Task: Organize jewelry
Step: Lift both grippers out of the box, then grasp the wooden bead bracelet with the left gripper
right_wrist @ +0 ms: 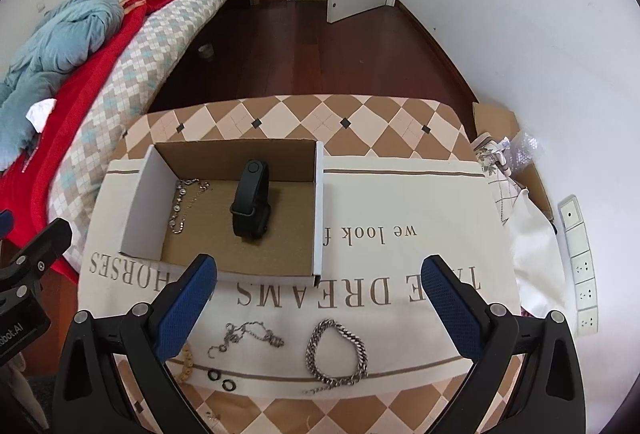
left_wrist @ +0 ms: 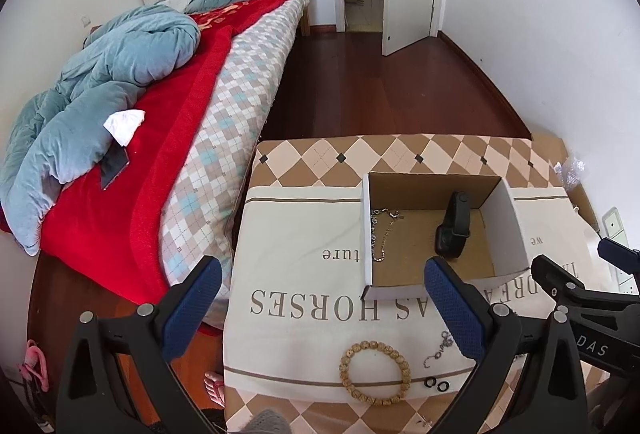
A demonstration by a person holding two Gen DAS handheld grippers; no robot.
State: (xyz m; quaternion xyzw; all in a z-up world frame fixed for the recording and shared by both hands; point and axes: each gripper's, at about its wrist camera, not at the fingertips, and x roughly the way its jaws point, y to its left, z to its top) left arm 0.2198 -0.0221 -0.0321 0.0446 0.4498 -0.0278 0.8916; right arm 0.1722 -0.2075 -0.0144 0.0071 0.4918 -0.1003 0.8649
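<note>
Nearest us, both our left claw (left_wrist: 324, 298) and right claw (right_wrist: 320, 294) stand spread and empty, partly hiding a bead bracelet (left_wrist: 375, 373) and thin chain (right_wrist: 248, 336) on the worktop (right_wrist: 400, 202). Beyond, its cloth reads "DREAMS" and "HORSES", cut by the cardboard box (right_wrist: 144, 202) holding a black watch (right_wrist: 251, 204).

Watch band (right_wrist: 251, 203) and chain (right_wrist: 185, 203) in the box (right_wrist: 143, 200) — bracelets (right_wrist: 337, 353) before it.

Left tongs (left_wrist: 324, 298) and right tongs (right_wrist: 320, 294) both angled downward, jaws wide apart, empty.
</note>
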